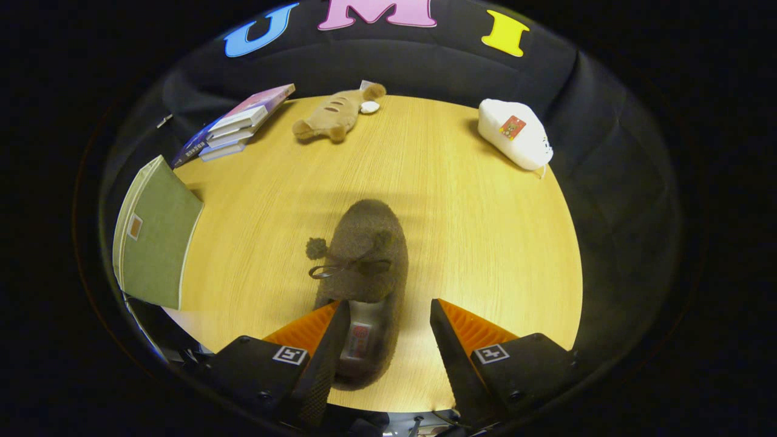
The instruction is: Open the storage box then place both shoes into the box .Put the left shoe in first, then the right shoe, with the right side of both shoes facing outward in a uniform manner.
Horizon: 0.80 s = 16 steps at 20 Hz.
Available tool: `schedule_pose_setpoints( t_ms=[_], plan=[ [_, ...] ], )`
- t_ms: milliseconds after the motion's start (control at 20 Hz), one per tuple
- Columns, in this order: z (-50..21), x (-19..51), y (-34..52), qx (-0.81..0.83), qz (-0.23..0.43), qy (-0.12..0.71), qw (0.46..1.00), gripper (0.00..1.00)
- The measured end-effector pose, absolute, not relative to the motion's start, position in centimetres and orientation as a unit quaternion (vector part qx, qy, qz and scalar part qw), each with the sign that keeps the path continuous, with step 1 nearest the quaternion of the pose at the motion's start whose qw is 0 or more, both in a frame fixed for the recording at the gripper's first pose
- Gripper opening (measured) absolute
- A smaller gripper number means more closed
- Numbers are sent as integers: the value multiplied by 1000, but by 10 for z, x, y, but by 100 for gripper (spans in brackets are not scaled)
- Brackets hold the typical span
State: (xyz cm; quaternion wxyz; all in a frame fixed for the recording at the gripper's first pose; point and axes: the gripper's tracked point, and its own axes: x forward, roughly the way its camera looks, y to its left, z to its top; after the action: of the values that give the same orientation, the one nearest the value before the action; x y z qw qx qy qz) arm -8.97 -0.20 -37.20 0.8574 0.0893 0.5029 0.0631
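Note:
A fuzzy brown shoe (367, 255) with a dark bow and a pompom lies on the wooden table (473, 230), toe pointing away from me. Its heel opening, with a label inside, sits between my fingers, close against the left finger (328, 346). My gripper (388, 340) is open, hovering over the heel; the right finger is apart from the shoe. A green storage box (155, 237) stands at the table's left edge, its lid side facing the table. I cannot tell whether it is open.
A stack of books (234, 124) lies at the far left corner. A tan plush toy (337, 115) rests at the far middle. A white plush item (516, 136) with a red tag sits at the far right. Bare tabletop stretches to the right of the shoe.

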Motion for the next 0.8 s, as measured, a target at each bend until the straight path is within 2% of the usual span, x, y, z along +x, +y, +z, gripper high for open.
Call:
schedule_pose_setpoints(
  t_ms=[100, 200, 300, 550, 800],
  plan=[
    [-385, -83, -2, 79, 60, 511, 854, 76],
    [-396, -80, -8, 62, 46, 519, 852, 50],
    [-405, -80, -7, 72, 31, 523, 849, 9],
    [-363, -81, 6, 139, 24, 506, 851, 5],
    [-277, -74, 46, 182, 44, 458, 869, 5]
  ],
)
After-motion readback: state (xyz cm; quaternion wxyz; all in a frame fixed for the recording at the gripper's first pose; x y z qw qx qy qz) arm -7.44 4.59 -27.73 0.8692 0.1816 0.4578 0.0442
